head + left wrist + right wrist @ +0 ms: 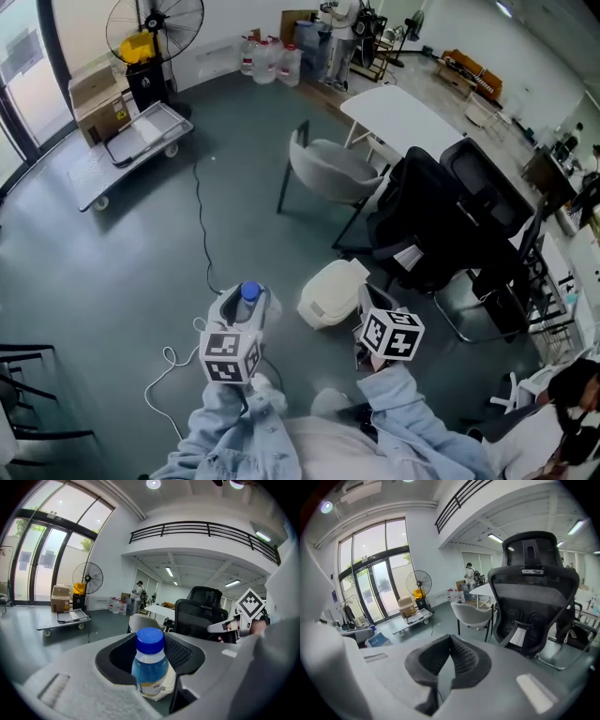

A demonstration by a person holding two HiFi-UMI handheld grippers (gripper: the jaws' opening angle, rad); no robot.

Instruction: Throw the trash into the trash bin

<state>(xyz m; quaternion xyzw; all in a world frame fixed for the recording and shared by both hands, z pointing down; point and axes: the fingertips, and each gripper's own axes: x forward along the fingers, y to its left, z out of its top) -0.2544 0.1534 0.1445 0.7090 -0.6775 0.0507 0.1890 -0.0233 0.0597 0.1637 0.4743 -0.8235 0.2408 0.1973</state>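
A small plastic bottle [150, 667] with a blue cap and a blue-and-white label stands upright between the jaws of my left gripper [151, 665], which is shut on it. In the head view the bottle [249, 292] and the left gripper [242, 311] hover over the floor, left of a white lidded trash bin [330, 293]. My right gripper [368, 305] is just right of the bin. In its own view the right gripper [449, 641] has its tips touching and nothing between them.
A grey shell chair [328, 169], black office chairs [441, 216] and a white table [403, 117] stand behind and right of the bin. A cable [202, 225] runs across the floor. A platform cart [131, 145], boxes and a fan [155, 28] are at the far left.
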